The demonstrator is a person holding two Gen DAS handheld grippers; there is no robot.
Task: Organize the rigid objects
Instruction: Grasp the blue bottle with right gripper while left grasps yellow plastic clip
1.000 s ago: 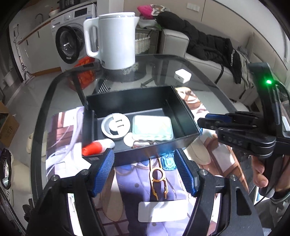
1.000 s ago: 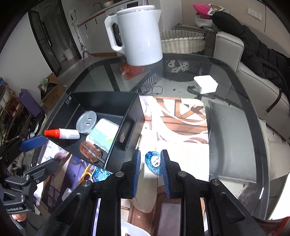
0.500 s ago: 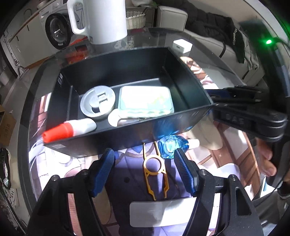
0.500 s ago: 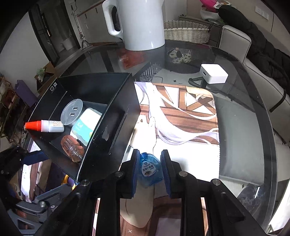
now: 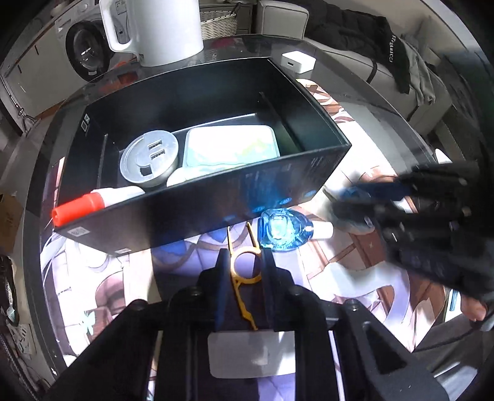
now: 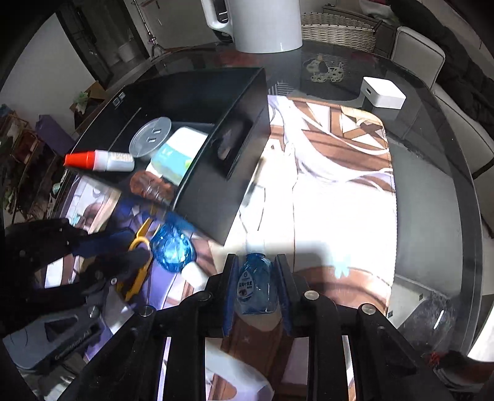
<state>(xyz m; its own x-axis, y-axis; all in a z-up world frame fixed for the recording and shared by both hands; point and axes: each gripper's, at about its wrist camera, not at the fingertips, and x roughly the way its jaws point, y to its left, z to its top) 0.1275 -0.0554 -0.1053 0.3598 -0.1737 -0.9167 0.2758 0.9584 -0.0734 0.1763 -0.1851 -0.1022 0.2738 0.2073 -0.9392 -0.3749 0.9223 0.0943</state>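
Fingers (image 6: 231, 287) around blue bottle (image 6: 254, 282), label clear only from right wrist

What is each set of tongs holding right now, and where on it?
Left tongs grip the yellow tool at its ring. Right tongs grip a blue bottle by its body.

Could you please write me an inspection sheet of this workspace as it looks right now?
Surface: glass table under a printed mat.
Job's things: black box holds a red-capped tube, round USB hub and pale tin; second blue bottle lies on the mat.
Clutter: white kettle, white adapter.
Grippers: left gripper shut on yellow tool; right gripper shut on blue bottle.
Cables: nothing seen.
Surroundings: washing machine, sofa, wicker basket.
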